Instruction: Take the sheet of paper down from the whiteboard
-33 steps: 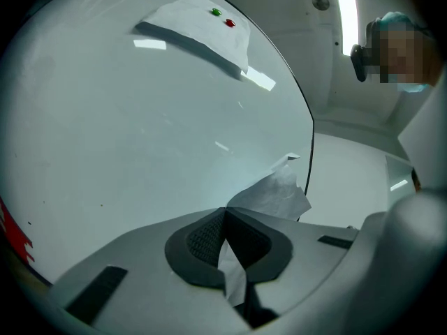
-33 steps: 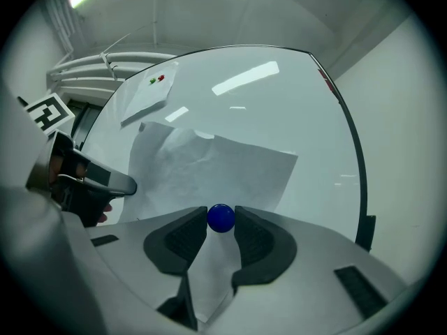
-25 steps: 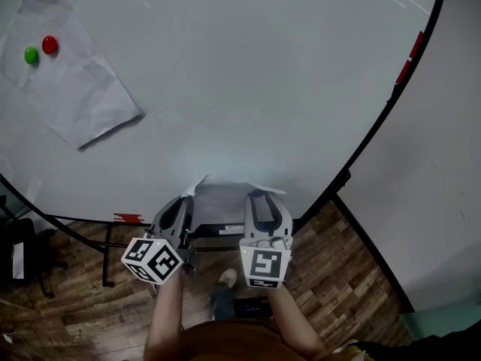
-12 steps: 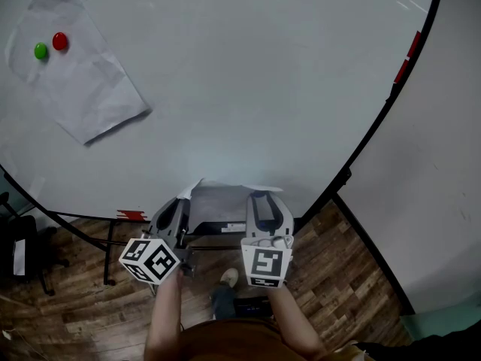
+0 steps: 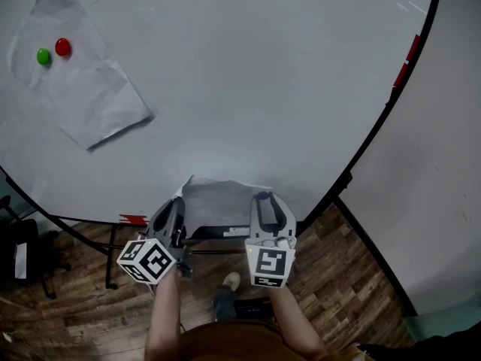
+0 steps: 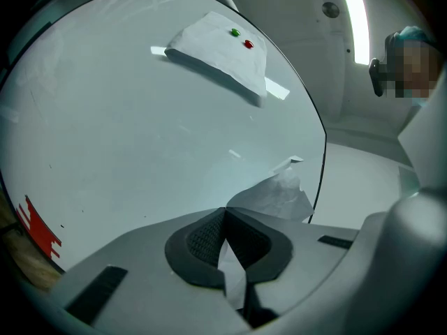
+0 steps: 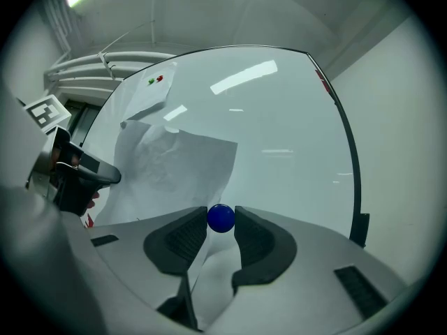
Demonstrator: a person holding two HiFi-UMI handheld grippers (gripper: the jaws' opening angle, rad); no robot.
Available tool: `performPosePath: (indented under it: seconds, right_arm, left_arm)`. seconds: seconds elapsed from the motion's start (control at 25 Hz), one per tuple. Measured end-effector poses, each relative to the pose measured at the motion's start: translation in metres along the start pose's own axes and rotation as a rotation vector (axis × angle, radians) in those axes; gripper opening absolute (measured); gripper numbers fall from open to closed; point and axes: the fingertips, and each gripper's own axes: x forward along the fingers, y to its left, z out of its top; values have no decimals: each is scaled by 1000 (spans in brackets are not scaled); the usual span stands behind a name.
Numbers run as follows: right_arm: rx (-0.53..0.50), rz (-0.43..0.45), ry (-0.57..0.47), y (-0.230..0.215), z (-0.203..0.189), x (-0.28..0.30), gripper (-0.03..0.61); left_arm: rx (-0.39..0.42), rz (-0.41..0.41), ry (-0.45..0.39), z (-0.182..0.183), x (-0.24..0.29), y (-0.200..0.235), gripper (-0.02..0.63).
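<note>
At the whiteboard's (image 5: 248, 89) lower edge, the left gripper (image 6: 225, 213) pinches the sheet of paper (image 6: 278, 194); the right gripper (image 5: 263, 201) clamps a blue magnet (image 7: 221, 218).

**White on white, three bright dots**

White whiteboard (image 5: 263, 89), black rim, red marks on its edge. Two white sheets: the paper (image 5: 218, 204), and a second sheet (image 5: 90, 96) with a green magnet (image 5: 43, 56) and a red magnet (image 5: 63, 47). Blue magnet (image 7: 221, 219) there! Left claw (image 6: 225, 209) and right claw (image 5: 263, 199) grey, pads (image 6: 202, 241) black and ribbed. Cubes (image 5: 146, 260): black-and-white squares. Floor (image 5: 83, 314): brown wood.
</note>
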Motion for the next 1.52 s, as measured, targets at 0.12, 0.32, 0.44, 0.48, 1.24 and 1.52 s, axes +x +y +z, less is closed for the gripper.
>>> performPosePath:
  seconds: [0.12,0.32,0.44,0.48,1.24,1.52]
  right_arm:
    - [-2,-3,5,-2,-2,2,137]
    - [-8,-5,16,-4,-4,5,137]
    - [-10,-1,20,-4,-5,6,137]
    - [-9,0,20,-4,-5,6,137]
    - [-1,2,43,-10,-11,1,137]
    - [2,-1,47,-14,-11,1,137]
  left_arm:
    - [-16,11,-10,4,-1,6,23]
    - [-36,35,-24,10,-4,16,23]
    - [-40,40,-30,11,-5,19,23]
    - [-43,41,-31,12,-6,20,23]
    - [-49,78,-42,15,-15,25,23]
    - [-57,78,-38,13,-13,25,23]
